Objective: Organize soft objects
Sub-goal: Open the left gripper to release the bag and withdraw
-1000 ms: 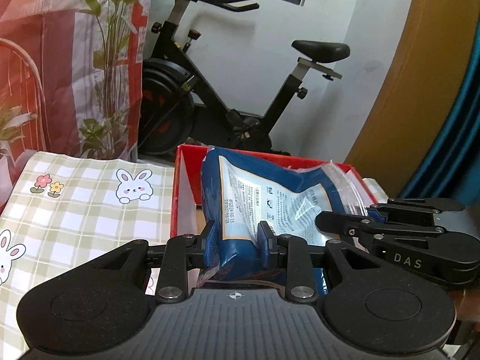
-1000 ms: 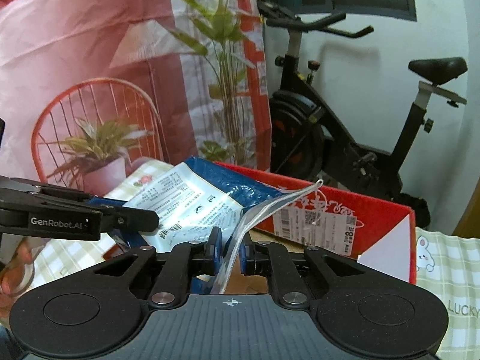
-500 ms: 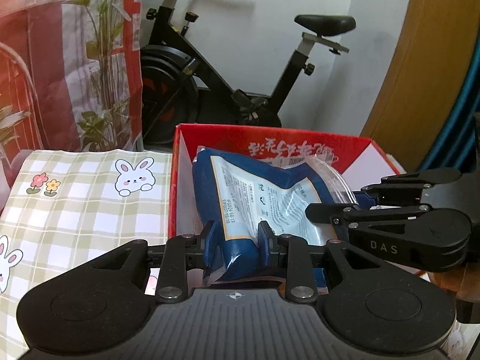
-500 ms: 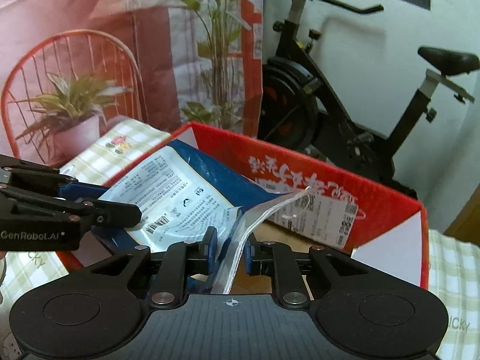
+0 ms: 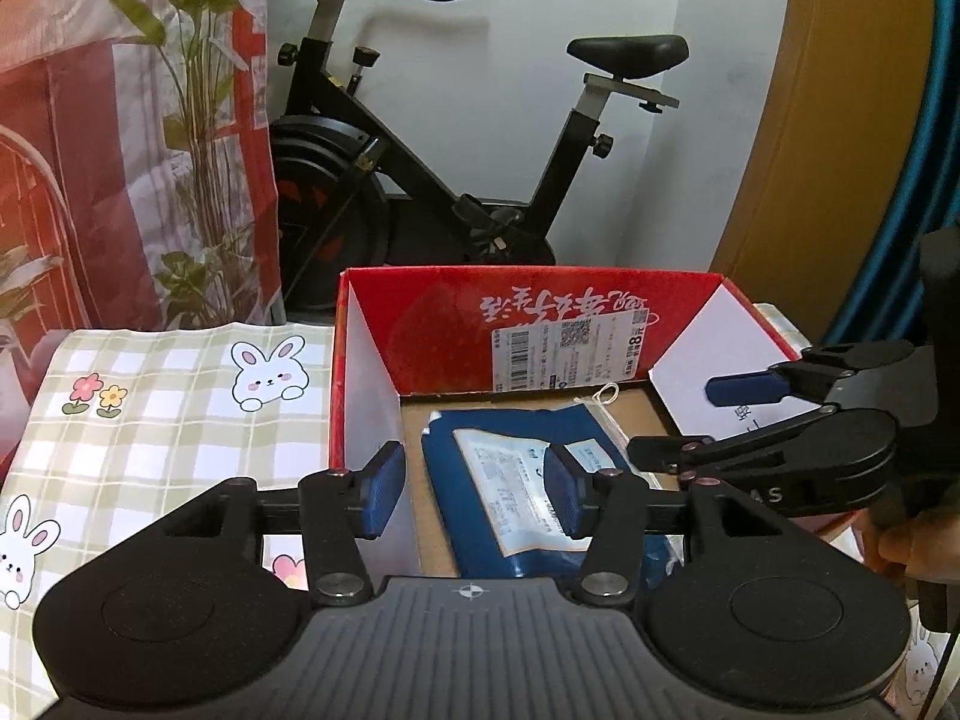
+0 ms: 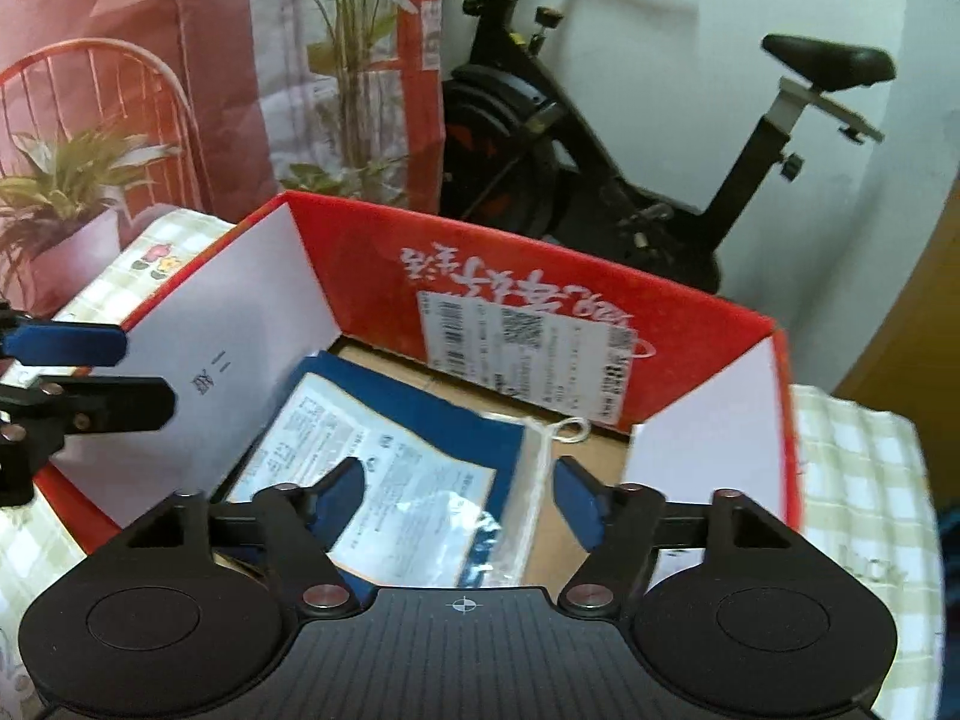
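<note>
Fingers point(image 5: 384, 495) on both grippers just sprang apart, nothing pinched. blue pouch point(image 5: 528, 492) flat in red box point(image 5: 456, 324). Risk: left gripper point(image 5: 474, 495), right gripper point(image 6: 456, 501) hang low, lifting out could snag loose clear flap, drag pouch along.

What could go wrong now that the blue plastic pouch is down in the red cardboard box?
1. Both the left gripper and the right gripper have just been opening and hang low over the blue plastic pouch; a pad could snag its clear zip edge while withdrawing.
2. The two grippers are crowded inside the red cardboard box; lifting carelessly could bump them or nudge a box wall.
</note>
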`<state>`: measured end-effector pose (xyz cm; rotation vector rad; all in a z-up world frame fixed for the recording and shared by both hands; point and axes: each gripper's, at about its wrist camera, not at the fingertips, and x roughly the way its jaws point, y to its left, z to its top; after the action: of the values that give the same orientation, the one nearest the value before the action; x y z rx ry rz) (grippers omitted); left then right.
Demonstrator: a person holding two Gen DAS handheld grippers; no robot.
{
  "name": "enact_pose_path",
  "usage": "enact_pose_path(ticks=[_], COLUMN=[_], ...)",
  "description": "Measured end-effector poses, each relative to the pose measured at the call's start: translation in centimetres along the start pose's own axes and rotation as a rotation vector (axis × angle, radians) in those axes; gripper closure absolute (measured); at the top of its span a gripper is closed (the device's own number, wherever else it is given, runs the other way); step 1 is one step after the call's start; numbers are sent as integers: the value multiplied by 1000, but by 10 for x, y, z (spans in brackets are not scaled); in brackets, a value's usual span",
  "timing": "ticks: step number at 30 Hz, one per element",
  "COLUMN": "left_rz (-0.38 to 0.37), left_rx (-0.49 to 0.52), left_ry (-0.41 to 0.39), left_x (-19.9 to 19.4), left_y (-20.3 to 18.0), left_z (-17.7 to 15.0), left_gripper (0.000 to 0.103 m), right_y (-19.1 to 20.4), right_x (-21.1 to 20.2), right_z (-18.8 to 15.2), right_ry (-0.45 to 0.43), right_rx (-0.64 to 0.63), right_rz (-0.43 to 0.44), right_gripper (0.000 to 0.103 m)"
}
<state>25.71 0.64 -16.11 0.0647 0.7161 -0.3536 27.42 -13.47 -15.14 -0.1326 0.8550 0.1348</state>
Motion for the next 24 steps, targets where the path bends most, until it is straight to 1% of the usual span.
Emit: enact_pose_path(ticks=[2,3,5,6,7,8,9,10,11,14,17,21,24], left_rz=[0,-1,-2,-1,-1,0,0,0,-2,-2,9,17,21], left_rx=[0,-1,0,1,1,1,0,-1,-1,-8,-14,-21,-23], left_ry=[-8,-12,-22,-26,-33,-40,-48,-53,-59,-67,-65,-66,-75], left_x=[-4,-8,-14,-18,-21,-25,-30,-33,-37,-47,-56,-68,-79], left_y=[-1,-1,-2,-3,-4,-5,-5,-6,-8,-10,-12,-12,-14], left_z=[1,1,1,0,0,0,-1,-2,-2,-3,-6,-12,-19], left_gripper=[44,43,39,37,30,23,20,14,9,3,0,0,0], right_y=[-3,-4,-7,-8,-8,-9,-10,-10,-11,-14,-14,-11,-7], right_x=[-8,-12,-21,-27,-32,-37,-43,-48,-54,-71,-89,-113,-128], right_z=[-1,-2,-4,-5,-6,-8,-10,-11,-13,-18,-23,-31,-38], right_ry=[-11,-17,-40,-56,-70,-84,-101,-116,-131,-165,-208,-261,-280], right_rx=[4,4,7,11,15,19,25,32,40,68,89,83,81], right_rz=[-11,-19,-25,-24,-25,-28,-35,-44,-51,-57,-58,-50,-43], right_gripper=[31,28,21,15,9,7,3,1,1,0,0,0,0])
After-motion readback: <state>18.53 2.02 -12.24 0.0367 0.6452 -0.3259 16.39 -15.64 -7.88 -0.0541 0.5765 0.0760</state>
